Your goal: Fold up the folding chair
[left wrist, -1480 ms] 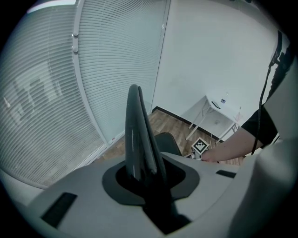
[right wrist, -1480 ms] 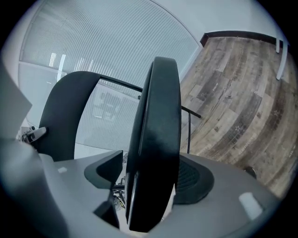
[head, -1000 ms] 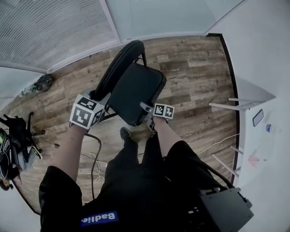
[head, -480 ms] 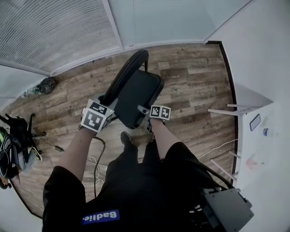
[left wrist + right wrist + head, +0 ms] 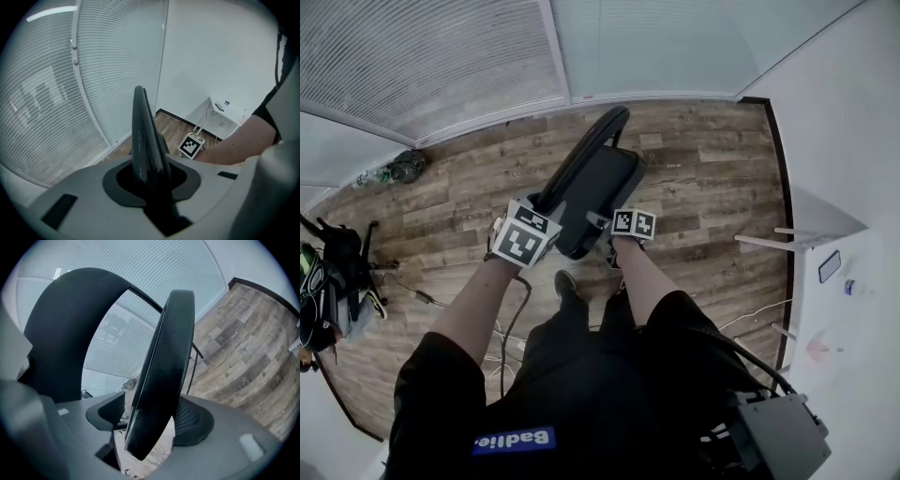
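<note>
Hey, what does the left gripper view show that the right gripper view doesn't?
Only the left gripper view: the left tool clamped on the backrest seen edge-on, the other hand's marker cube, a forearm and a white side table. Only the right gripper view: the right tool gripping the seat. Both: the black chair, window blinds and wood floor.
</note>
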{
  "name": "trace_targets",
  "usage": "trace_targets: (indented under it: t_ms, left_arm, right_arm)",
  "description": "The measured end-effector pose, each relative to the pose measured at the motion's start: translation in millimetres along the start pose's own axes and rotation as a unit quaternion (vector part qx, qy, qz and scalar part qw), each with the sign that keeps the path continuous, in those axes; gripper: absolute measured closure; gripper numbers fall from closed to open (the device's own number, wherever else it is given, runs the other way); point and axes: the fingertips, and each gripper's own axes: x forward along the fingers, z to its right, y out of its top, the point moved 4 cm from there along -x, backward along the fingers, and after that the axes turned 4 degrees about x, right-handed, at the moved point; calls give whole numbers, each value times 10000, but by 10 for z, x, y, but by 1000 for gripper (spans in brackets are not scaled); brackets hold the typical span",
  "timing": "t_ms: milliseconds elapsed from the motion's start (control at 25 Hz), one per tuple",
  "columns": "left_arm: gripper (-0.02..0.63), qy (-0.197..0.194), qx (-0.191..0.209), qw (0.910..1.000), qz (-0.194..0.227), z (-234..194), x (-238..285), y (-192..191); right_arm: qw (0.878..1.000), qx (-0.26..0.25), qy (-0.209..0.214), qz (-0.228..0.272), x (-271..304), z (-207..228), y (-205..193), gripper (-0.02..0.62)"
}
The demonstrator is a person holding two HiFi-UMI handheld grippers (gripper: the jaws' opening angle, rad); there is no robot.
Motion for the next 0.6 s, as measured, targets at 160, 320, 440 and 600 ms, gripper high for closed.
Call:
trace_targets:
  t_ms: [160, 320, 440, 600]
  left_arm:
    - [522, -21, 87, 9999, 60, -27, -58, 19]
    - [522, 18, 88, 10000, 39, -77, -119, -5]
    - [522, 26, 135, 9999, 73, -116, -117, 29]
    - [522, 33, 173, 9998, 91, -154, -134, 50]
  right_arm:
    - [10000, -83, -6, 16, 65, -216, 61, 296]
    - [9999, -139, 59, -79, 165, -427, 64, 301]
    - [9998, -187, 54, -107, 206, -515, 111, 301]
    - [9995, -269, 4, -148, 287, -672, 151, 301]
